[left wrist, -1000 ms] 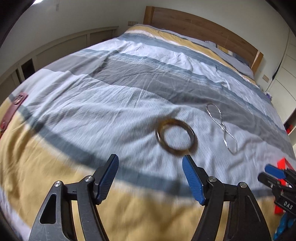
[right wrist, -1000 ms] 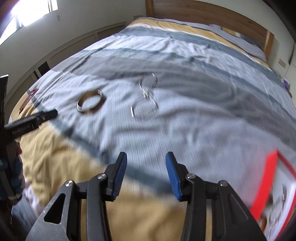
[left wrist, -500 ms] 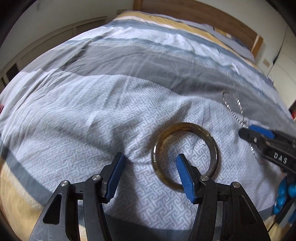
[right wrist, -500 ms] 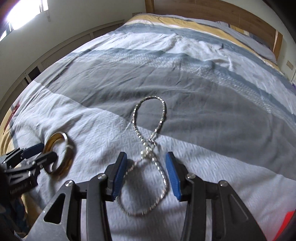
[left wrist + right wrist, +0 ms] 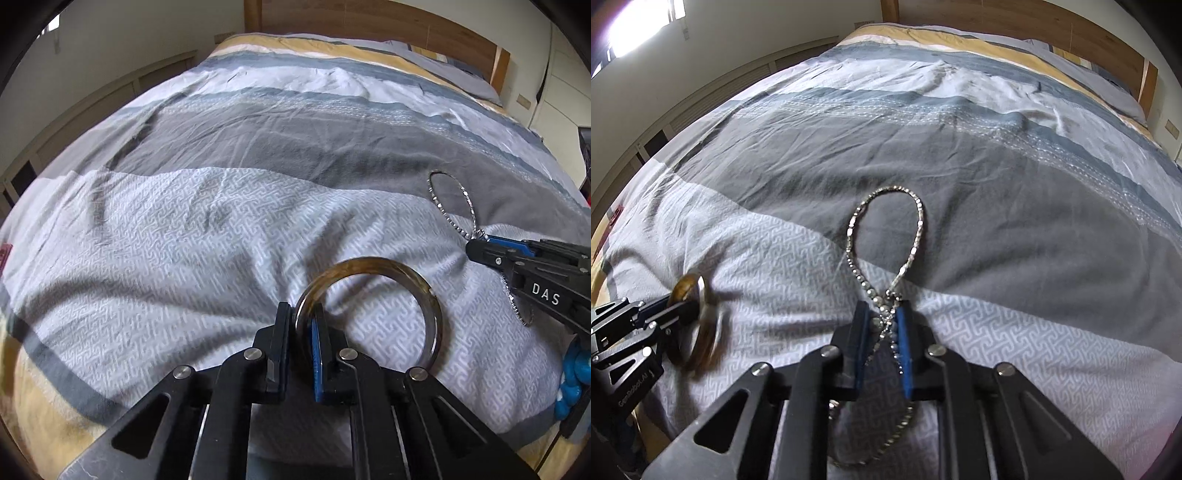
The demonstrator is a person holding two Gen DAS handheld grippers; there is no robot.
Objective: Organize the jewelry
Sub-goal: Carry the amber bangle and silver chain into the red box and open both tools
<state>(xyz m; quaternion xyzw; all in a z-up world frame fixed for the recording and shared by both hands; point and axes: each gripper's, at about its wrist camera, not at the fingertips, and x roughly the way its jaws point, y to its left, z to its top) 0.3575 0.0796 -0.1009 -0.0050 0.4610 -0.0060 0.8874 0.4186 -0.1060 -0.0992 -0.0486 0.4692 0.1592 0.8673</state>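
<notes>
The left gripper [image 5: 301,325] is seen clamped on the near-left rim of the brown bangle [image 5: 369,306], one finger inside the ring and one outside, the bangle resting on the patterned white band of the striped bedspread [image 5: 184,236]. The right gripper [image 5: 882,325] has its jaws closing on the silver beaded chain [image 5: 886,236] at its crossing point, with the pads pressed against the beads. The chain's far loop lies on the grey band; its near loop is tucked under the gripper.
</notes>
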